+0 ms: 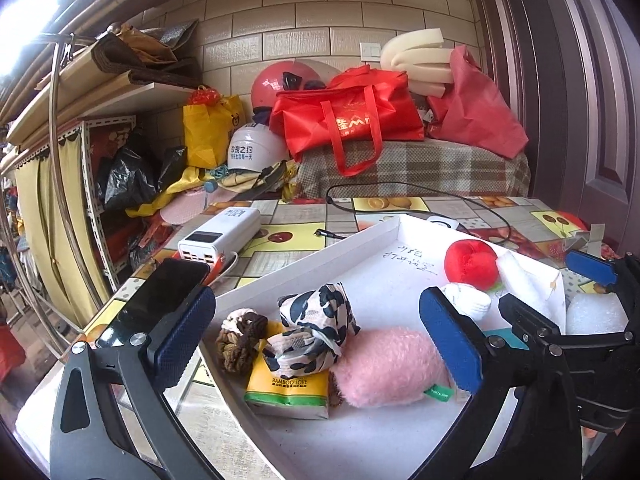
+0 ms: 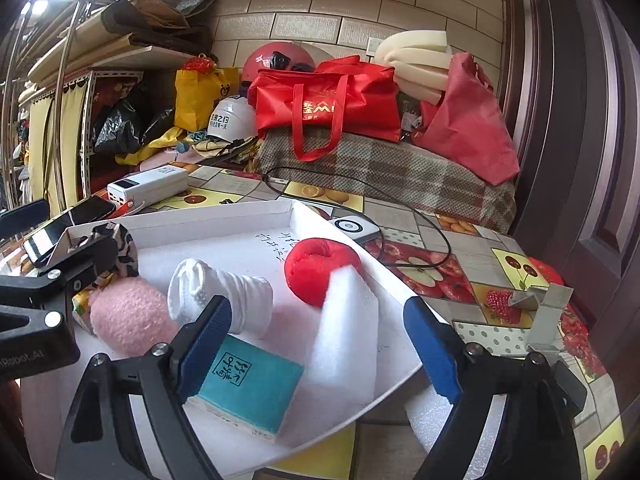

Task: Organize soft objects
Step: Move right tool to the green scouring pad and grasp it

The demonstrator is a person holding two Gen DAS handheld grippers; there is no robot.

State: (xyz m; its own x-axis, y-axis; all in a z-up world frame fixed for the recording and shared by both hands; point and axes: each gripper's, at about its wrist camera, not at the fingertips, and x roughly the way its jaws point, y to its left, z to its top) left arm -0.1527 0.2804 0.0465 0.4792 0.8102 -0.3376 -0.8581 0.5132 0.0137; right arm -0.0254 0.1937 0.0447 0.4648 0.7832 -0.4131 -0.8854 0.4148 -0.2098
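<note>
1. Cluttered storage shelves and a tiled wall stand behind a tabletop (image 2: 460, 240) covered in a fruit-print cloth, on which lies a shallow white tray (image 1: 320, 250).
2. Soft things already lie in the tray: a pink plush piece (image 1: 388, 368), a cow-print cloth bundle (image 1: 316, 320), a brown knotted hair tie (image 1: 240, 338), a yellow tissue pack (image 1: 286, 390), a red plush ball (image 2: 320, 268), a white rolled sock (image 2: 224, 296), a teal sponge block (image 2: 250, 388) and a white foam slab (image 2: 346, 332).
3. Left claw (image 1: 316, 336) stands spread wide over the cow-print bundle and pink plush, its pads touching neither.
4. Right claw (image 2: 320, 344) is likewise spread, empty, with the foam slab and teal sponge between its fingers but unpinched.
5. Judging by this, both hands are between grips, items just set down or about to be chosen.
6. Next move likely calls for picking one piece, such as the loose foam (image 1: 596, 314) outside the tray's edge, and closing gently, since everything here squashes.
</note>
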